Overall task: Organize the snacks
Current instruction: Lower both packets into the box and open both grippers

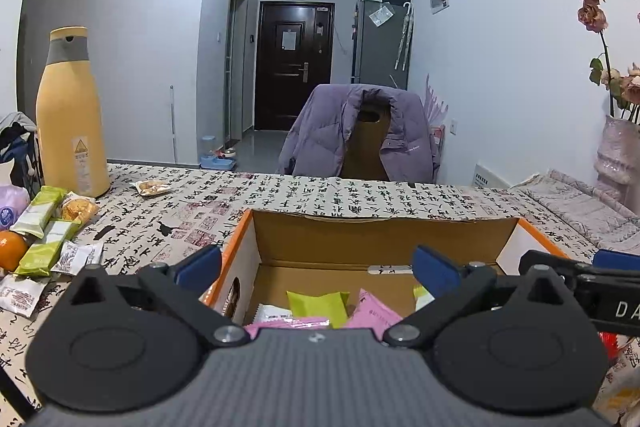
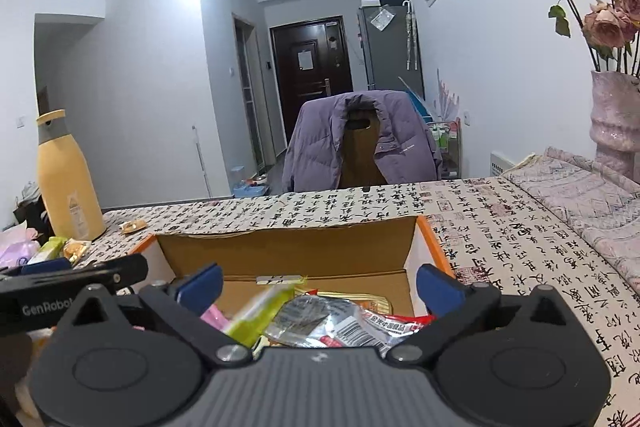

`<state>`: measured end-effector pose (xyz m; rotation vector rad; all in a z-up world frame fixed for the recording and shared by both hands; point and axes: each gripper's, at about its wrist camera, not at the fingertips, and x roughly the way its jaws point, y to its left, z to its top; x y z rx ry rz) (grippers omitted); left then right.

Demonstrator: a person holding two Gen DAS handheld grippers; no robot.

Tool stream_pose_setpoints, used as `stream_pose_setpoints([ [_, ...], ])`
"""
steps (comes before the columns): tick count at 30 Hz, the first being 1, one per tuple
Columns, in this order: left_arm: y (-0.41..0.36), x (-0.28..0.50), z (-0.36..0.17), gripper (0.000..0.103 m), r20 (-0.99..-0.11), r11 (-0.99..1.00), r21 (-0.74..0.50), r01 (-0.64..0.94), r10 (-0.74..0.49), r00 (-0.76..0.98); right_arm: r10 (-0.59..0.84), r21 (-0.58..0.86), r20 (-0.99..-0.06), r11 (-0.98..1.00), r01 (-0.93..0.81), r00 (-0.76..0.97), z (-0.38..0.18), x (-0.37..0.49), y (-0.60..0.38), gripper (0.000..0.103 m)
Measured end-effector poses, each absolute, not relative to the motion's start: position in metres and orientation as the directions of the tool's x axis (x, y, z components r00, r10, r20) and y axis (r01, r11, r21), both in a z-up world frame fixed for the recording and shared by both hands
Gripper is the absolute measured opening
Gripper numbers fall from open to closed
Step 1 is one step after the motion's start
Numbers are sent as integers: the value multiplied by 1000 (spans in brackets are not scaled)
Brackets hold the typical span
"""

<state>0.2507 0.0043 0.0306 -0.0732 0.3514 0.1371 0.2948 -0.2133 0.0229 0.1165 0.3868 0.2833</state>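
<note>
**Both grippers over the snack box**

Left gripper [image 1: 318,269] fingers spread, nothing between them. Just beyond the fingertips, the cardboard box [image 1: 376,233] holds pink packets [image 1: 374,311], a green packet [image 1: 318,307] and a white one. Right gripper [image 2: 318,285] likewise spread wide; below its fingers a blurred green packet [image 2: 260,315] and silver wrapper [image 2: 316,319] inside the box [image 2: 288,247]. More snacks [image 1: 44,235] lie left of the left fingers, beside a yellow bottle [image 1: 70,115].

The left gripper's [image 1: 316,269] grey body covers the near wall of the cardboard box [image 1: 376,235] and the lower parts of the pink packets [image 1: 372,311] at six o'clock. In the right wrist view a green packet [image 2: 260,313] is smeared by blur (its print cannot be read). At nine o'clock in the left wrist view the orange [image 1: 11,249] is cut by the picture's edge, and the white wrapper [image 1: 20,295] partly. At three o'clock the vase [image 2: 616,123] runs off the frame.
</note>
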Motion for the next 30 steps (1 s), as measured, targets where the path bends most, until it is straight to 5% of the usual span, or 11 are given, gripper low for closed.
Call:
stream_pose_setpoints([
  [30, 5, 207, 74, 103, -269, 986, -66, -156, 133, 954, 256, 121, -296, 966, -229, 920, 56, 255, -222, 103],
])
